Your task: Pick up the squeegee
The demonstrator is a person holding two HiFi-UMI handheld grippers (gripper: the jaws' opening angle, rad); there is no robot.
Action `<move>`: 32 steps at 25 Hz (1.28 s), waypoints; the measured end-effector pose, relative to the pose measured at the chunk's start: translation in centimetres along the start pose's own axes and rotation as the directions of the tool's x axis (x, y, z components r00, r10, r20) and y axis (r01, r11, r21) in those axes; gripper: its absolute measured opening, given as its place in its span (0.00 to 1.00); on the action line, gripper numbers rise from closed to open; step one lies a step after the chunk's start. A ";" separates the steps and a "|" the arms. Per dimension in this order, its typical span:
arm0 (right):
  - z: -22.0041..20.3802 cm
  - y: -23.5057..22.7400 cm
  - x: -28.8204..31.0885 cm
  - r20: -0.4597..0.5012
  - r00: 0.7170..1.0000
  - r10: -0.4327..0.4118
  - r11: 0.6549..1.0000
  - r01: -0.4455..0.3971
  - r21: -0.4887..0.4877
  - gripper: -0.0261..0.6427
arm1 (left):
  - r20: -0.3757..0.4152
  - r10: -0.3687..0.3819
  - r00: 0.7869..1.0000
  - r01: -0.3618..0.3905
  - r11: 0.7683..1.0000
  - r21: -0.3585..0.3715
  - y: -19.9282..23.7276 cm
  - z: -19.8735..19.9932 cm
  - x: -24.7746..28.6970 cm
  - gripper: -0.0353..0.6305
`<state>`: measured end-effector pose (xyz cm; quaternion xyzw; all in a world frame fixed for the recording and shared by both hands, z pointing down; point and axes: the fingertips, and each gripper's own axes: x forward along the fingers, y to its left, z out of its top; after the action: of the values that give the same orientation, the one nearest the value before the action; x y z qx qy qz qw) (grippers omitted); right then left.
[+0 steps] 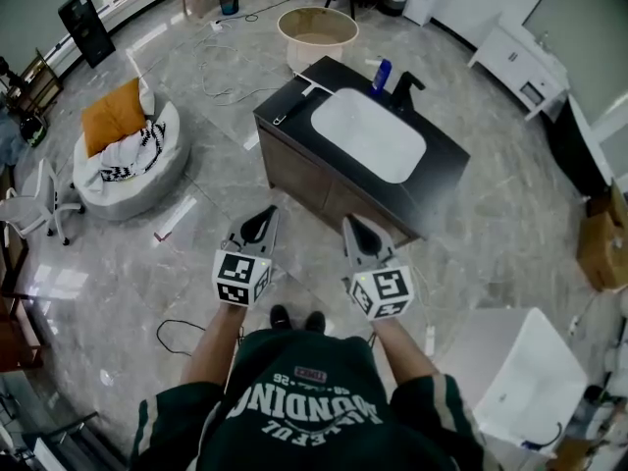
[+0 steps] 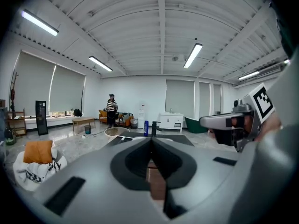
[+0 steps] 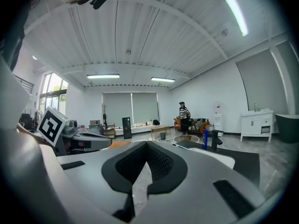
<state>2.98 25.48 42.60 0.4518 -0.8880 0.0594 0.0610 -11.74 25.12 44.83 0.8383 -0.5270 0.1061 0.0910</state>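
Closest to the head camera I see a green sweatshirt [image 1: 294,410] and two forearms, each carrying a gripper out over the marble floor [image 1: 147,273]. On the left gripper [image 2: 150,139] the jaws are fully closed, tips pressed together, with nothing between them. The right gripper [image 3: 147,144] reads the same in its own view: jaws meeting at the tip and empty. Both grippers sit side by side, a little apart, pointing toward the near side of the bench [image 1: 432,180], which is a dark-topped cabinet with a white basin [image 1: 368,135] sunk into it.

What I take for the squeegee [image 1: 299,96] lies on the bench top along its upper-left edge as the head view shows it. Its white head is toward the far corner and its thin handle runs back along that edge, very near the drop. It is well apart from both grippers, and the basin is just beside it. A black faucet [image 1: 405,88] and a blue bottle [image 1: 381,75] stand at the back edge, beyond the basin.

Bare floor lies between the grippers and the bench, and more along the bench's left side. A round tub [image 1: 317,32] stands just past the far corner. A beanbag [image 1: 123,170] with an orange cushion [image 1: 113,114] sits well off to the left.
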 end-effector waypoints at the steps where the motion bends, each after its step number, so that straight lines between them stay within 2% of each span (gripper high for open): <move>1: 0.0 0.0 0.1 -0.002 1.000 -0.003 1.000 0.003 0.002 0.04 | 0.001 -0.004 1.000 0.004 1.000 0.001 0.1 0.1 0.0 0.06; 23: -0.9 2.9 3.4 0.006 0.998 -0.066 0.997 0.066 0.025 0.04 | 0.017 -0.090 0.996 0.090 0.995 0.034 4.6 -1.0 -1.0 0.06; 32: -1.1 1.3 7.0 0.004 0.998 -0.066 0.996 0.066 0.052 0.04 | 0.001 -0.094 0.996 0.094 0.995 0.034 6.8 -0.6 2.7 0.06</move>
<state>-2.12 20.84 44.79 0.4826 -0.8709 0.0789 0.0486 -16.81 20.06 46.46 0.8637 -0.4853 0.1095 0.0808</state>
